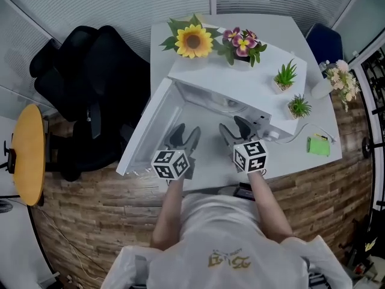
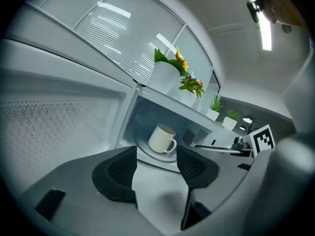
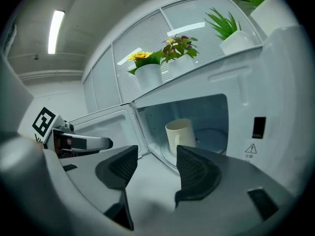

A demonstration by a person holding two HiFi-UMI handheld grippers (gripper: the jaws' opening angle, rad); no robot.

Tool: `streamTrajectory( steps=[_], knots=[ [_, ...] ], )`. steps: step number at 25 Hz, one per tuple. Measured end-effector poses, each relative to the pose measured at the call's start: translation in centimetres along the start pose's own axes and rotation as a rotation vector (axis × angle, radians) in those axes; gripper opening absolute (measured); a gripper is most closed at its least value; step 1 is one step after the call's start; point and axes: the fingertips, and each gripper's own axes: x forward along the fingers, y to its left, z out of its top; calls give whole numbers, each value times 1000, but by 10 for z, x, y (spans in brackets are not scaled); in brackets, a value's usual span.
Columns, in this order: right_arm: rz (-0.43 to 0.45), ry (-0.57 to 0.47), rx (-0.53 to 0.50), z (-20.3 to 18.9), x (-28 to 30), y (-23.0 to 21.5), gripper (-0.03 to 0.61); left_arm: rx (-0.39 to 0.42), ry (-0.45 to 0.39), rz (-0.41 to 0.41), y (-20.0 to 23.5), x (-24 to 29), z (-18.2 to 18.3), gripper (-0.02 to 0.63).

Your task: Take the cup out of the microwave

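Currently cup upright inside open microwave; left claw, right claw both spread, empty.

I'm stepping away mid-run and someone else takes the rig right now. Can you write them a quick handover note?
Left tool: open, empty, pointed at the microwave opening.
Right tool: open, empty, alongside it, also facing the opening.
Done: the door is swung open to the left.
The cup stands upright inside, untouched.
Left to do: reach in, grip the cup, bring it out.
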Motion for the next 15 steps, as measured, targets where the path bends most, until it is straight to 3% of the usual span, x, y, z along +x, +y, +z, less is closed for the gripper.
streamTrajectory(
  steps=[15],
  knots=[
    [-33, 46, -42, -2, 62, -28, 242, -65, 31, 32, 29, 35, -10, 253]
  ],
)
